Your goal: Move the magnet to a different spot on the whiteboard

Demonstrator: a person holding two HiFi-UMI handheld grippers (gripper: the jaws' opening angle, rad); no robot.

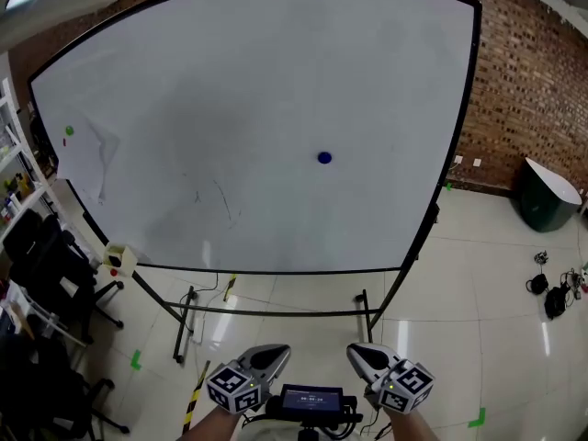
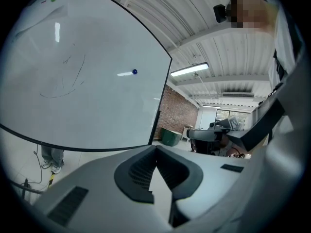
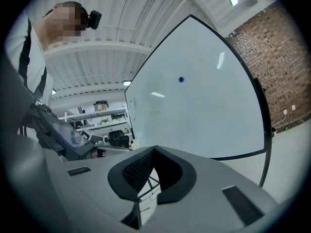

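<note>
Both grippers empty, fingers closed tip to tip. On the left gripper (image 2: 155, 149) the dark ribbed fingers (image 2: 136, 171) meet at a point, with only floor showing through the slot below them. The right gripper (image 3: 154, 149) is the same, fingers (image 3: 129, 171) together with nothing clamped. In the head view both are held low and close to the person, well apart from the large black-framed whiteboard on a metal stand (image 1: 230, 81).

The small round blue magnet (image 1: 323, 158) sits flat on the board, right of centre at about mid height, with bare white all round it. A small green magnet (image 1: 68, 131) is at the far left edge, and faint pen marks (image 1: 220, 200) are lower down.

Stage not settled. The blue disc on the board with both grippers away fits either a magnet waiting to be fetched or one just set in its new place.

Judgement: any grab would need the fingers spread wider than the disc, a square approach to the board and a grip on the rim. Tilting the disc off seems better than a straight pull, since the stand looks light and may rock. Red brick wall (image 1: 533, 81) behind.
</note>
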